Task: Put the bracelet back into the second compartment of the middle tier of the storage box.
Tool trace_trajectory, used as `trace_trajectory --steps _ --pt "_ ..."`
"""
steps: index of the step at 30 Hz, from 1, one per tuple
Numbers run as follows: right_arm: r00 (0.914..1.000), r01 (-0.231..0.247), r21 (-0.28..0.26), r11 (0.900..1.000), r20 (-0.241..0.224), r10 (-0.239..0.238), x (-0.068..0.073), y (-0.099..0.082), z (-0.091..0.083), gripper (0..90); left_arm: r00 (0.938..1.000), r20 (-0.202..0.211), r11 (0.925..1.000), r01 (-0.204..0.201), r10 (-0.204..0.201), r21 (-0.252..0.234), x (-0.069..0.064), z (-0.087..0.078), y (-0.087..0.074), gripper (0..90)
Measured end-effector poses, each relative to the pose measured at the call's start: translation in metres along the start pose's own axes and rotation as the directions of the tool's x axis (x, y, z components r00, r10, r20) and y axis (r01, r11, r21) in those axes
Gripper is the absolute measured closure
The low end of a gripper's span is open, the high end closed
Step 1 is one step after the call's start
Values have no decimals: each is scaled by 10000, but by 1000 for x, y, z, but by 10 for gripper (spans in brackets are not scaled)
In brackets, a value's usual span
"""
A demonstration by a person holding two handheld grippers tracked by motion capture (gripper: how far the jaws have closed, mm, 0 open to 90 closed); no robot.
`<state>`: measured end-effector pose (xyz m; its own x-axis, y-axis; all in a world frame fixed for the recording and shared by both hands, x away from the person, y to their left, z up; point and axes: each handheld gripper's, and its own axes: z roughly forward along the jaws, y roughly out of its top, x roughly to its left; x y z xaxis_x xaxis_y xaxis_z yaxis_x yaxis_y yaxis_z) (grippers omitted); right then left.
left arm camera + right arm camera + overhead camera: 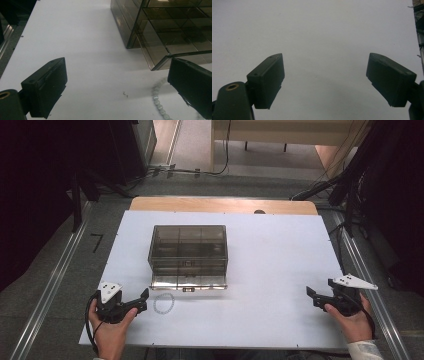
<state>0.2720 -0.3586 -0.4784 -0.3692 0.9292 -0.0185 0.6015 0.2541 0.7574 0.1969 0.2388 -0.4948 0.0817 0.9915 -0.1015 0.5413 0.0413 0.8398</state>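
Just in front of the smoky plastic box, a pale bead bracelet lies beside the wide-open left gripper; probably the pick target, so straddle one strand squarely. Right gripper rests wide, empty.

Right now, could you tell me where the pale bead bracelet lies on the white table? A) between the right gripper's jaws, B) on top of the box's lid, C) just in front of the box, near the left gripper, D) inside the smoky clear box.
C: the bead bracelet lies flat on the white table, just in front of the smoky clear box and beside the open left gripper.
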Motion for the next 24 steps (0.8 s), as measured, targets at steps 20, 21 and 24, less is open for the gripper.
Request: trace_trajectory --steps 20,21,24 --pt "10000 -82 -5 10000 -27 82 -1 0 0 132 10000 -10 9999 10 -10 161 0 1 -1 30" --pt "10000 -84 -5 10000 -31 84 0 0 0 132 10000 -23 9998 -3 3 183 0 1 -1 30" --pt "10000 -88 -3 10000 -41 88 0 0 0 132 10000 -9 9998 -24 25 208 -1 1 -1 31"
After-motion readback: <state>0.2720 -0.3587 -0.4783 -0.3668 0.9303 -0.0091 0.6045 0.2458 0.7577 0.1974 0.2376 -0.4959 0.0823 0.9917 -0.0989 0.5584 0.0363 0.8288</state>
